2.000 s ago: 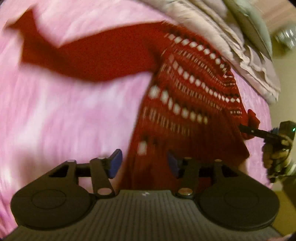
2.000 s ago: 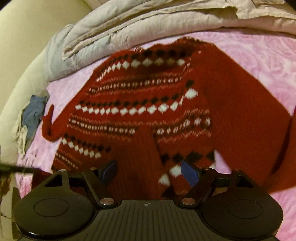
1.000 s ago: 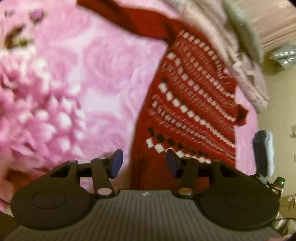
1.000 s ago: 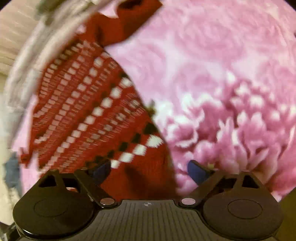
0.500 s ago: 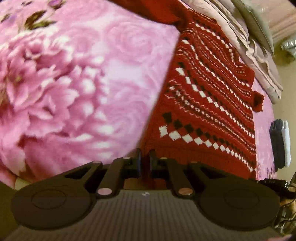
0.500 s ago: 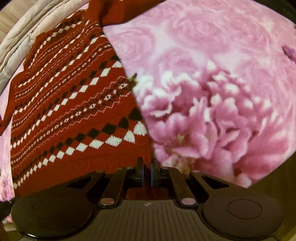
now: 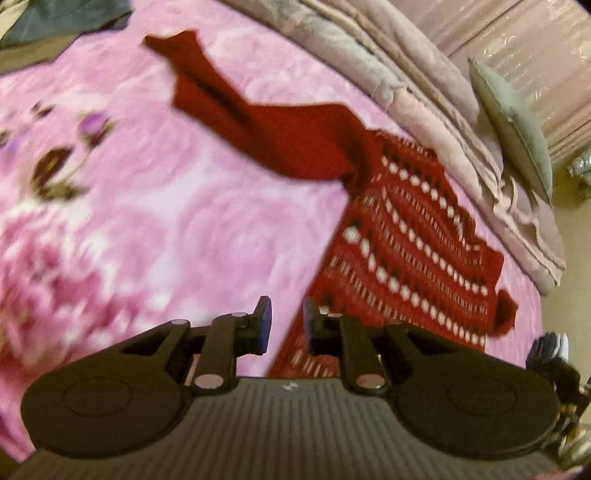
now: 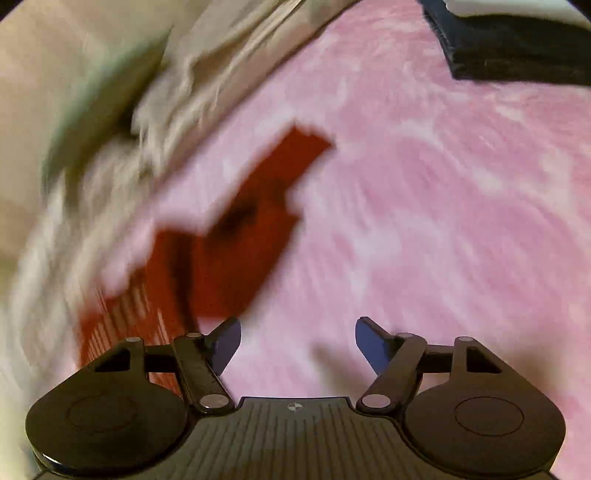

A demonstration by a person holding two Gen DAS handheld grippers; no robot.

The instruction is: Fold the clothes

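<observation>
A red knit sweater (image 7: 402, 251) with white and dark diamond bands lies flat on the pink floral bedspread (image 7: 166, 221), one plain red sleeve (image 7: 236, 110) stretched out to the upper left. My left gripper (image 7: 287, 325) hovers over the sweater's lower left edge, its jaws opening, a narrow gap between the blue pads and nothing pinched. In the blurred right wrist view the red sleeve (image 8: 255, 221) lies ahead and to the left. My right gripper (image 8: 298, 347) is over bare bedspread (image 8: 443, 221), jaws opening wide and empty.
A rumpled beige quilt (image 7: 424, 85) and a grey pillow (image 7: 513, 129) run along the far side of the bed. Dark clothing lies at the upper left (image 7: 62, 18) in the left wrist view. A folded dark garment (image 8: 517, 48) sits at the upper right in the right wrist view.
Both grippers were shut on the sweater's hem half a second ago; both have let go and lifted. The right one swung toward the sleeve and stands wide.
</observation>
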